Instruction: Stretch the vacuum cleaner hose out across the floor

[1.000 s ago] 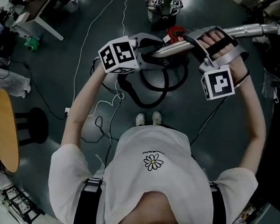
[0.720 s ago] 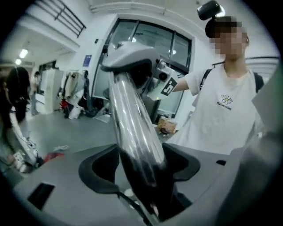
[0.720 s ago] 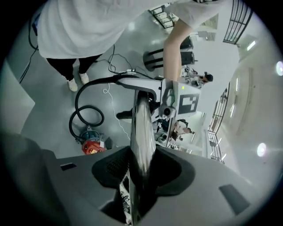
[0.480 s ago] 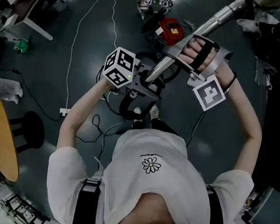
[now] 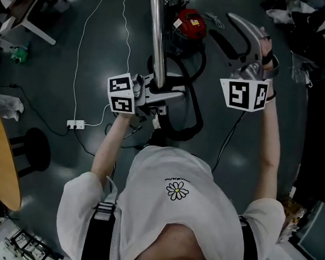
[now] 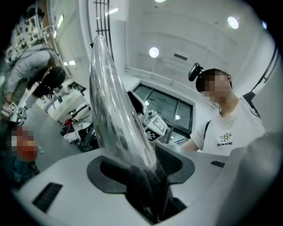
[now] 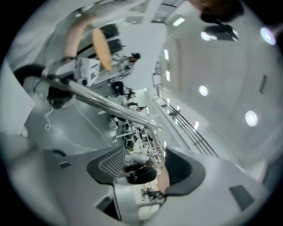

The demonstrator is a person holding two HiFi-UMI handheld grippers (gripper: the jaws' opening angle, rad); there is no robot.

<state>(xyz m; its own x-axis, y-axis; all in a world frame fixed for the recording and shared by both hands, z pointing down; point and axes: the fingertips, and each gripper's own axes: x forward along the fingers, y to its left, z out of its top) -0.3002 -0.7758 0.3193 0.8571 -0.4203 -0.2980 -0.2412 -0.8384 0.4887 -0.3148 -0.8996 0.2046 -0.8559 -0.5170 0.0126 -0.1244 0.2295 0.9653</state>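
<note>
In the head view my left gripper (image 5: 156,93) is shut on the silver wand tube (image 5: 155,38) of the vacuum cleaner, which runs straight away from me. The left gripper view shows the tube (image 6: 116,119) wedged between the dark pads of that gripper (image 6: 141,174). The black hose (image 5: 192,120) lies looped on the floor below, leading to the red vacuum body (image 5: 190,25). My right gripper (image 5: 221,25) is raised at the right, apart from the tube, its jaws opening with nothing between them. In the right gripper view the jaws (image 7: 141,165) stand wide and the tube (image 7: 110,106) crosses beyond them.
A white cable (image 5: 79,55) runs across the dark floor to a power strip (image 5: 75,124). A round wooden table (image 5: 1,161) and a black stool (image 5: 38,146) stand at the left. Clutter (image 5: 301,20) fills the far right corner.
The right gripper has let go of the tube and moved off to the right. The left gripper has shut on the tube, which has swung from slanting right to pointing straight away.
</note>
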